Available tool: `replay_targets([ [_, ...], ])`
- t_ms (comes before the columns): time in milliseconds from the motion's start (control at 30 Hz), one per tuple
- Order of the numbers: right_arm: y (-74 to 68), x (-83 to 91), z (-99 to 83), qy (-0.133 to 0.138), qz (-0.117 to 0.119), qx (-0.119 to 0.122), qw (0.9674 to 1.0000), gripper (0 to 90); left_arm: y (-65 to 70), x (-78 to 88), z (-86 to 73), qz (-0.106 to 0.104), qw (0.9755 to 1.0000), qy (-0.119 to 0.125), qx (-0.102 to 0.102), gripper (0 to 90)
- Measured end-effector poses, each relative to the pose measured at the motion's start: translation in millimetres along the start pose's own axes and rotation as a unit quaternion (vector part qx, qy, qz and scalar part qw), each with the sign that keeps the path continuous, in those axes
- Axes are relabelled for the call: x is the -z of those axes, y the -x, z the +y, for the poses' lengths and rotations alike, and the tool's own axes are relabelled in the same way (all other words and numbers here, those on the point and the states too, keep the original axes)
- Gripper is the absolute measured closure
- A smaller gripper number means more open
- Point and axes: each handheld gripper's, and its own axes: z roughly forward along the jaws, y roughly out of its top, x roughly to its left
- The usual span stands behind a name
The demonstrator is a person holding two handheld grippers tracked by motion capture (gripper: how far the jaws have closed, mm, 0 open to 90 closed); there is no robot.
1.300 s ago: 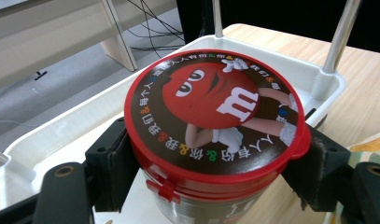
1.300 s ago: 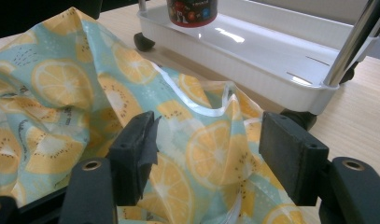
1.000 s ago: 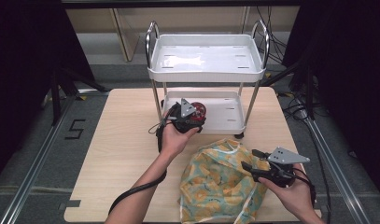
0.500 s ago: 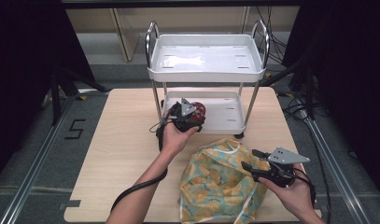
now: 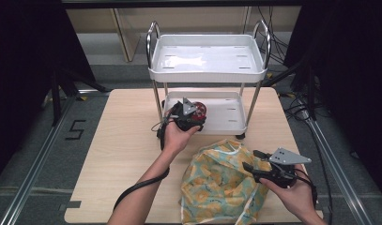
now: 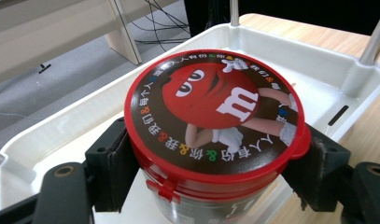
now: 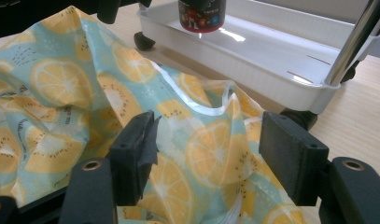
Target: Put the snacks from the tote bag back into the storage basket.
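A round candy canister [image 6: 211, 112] with a red lid and a cartoon print sits between the jaws of my left gripper [image 6: 215, 158], whose pads press on its sides. In the high view the left gripper [image 5: 194, 116] holds the canister [image 5: 200, 110] over the left part of the white cart's lower tray [image 5: 226, 125]; whether it touches the tray I cannot tell. My right gripper [image 5: 250, 159] stands open at the right edge of a crumpled bag [image 5: 217, 183] printed with orange and kiwi slices. In the right gripper view the bag [image 7: 61, 93] lies under the open right gripper [image 7: 208, 140].
The two-level white cart has an upper tray [image 5: 207, 75] with nothing on it, chrome posts and small wheels. It stands at the back of the wooden table [image 5: 123, 140]. The table's left half is bare. Dark curtains and cables surround the table.
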Motion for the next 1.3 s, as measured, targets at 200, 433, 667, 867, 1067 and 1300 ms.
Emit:
replay_targets([
  [200,-0.9,-0.6,-0.3,0.003,-0.002,-0.006,1.0,37.5,-4.1,-0.8,-1.9,0.004,0.9997,-0.018,-0.016,25.3],
  [433,-0.4,0.3,-0.1,-0.001,-0.001,-0.003,1.0,37.5,-3.7,-5.7,-2.7,0.002,1.0,-0.007,0.002,25.3],
  [667,0.8,-0.3,-0.1,0.004,-0.003,0.001,1.0,37.5,-7.0,-8.4,-2.7,0.004,0.9996,-0.023,-0.017,25.3],
  [867,-1.3,1.3,0.2,-0.007,-0.001,-0.016,0.9999,37.5,-7.7,-11.1,-4.3,0.008,0.9994,-0.029,-0.016,25.3],
  [1067,0.7,-0.5,-0.3,0.005,-0.004,0.001,1.0,37.4,-10.1,-14.2,-6.6,0.007,0.9993,-0.032,-0.016,25.3],
  [1300,0.3,-1.1,-0.6,0.007,-0.003,0.0,1.0,37.4,-9.7,-18.4,-9.2,0.005,0.9994,-0.032,-0.005,25.2],
])
